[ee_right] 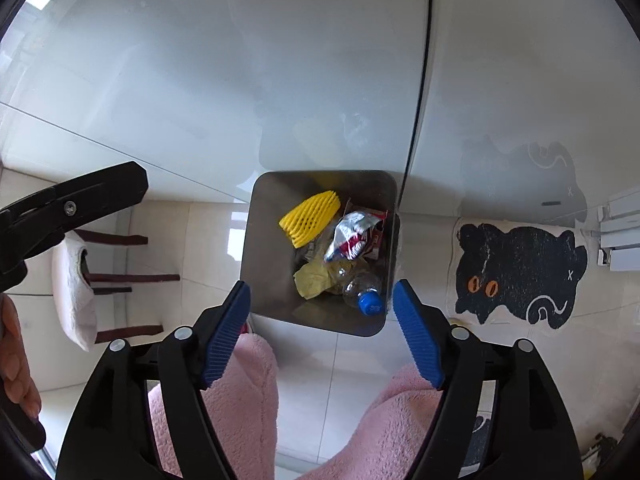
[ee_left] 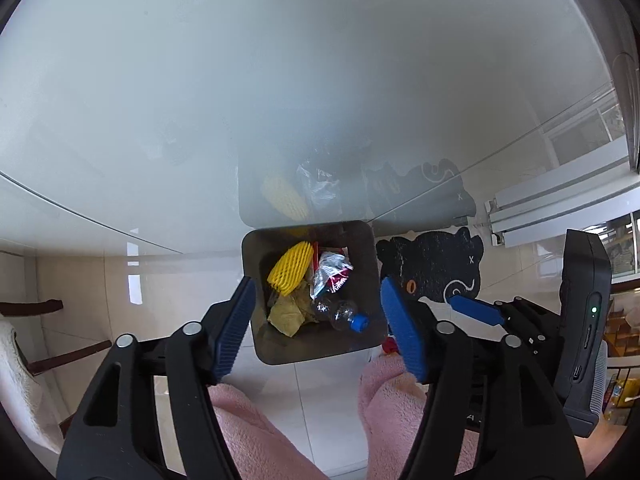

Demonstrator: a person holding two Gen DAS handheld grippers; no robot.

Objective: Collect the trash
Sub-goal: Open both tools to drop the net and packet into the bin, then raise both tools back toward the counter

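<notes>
Both hand-held grippers, left (ee_left: 318,330) and right (ee_right: 322,328), are hanging open and empty over the bin (ee_right: 264,240); keep drops centred above its opening.

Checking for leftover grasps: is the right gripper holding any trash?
No, the right gripper is open and empty above the bin, where the bottle already lies.

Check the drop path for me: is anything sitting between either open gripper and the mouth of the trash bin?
Nothing visible blocks it. The left gripper and right gripper both hang open and empty above the trash bin, whose mouth is uncovered. The yellow foam net, snack wrapper and plastic bottle lie inside.
</notes>
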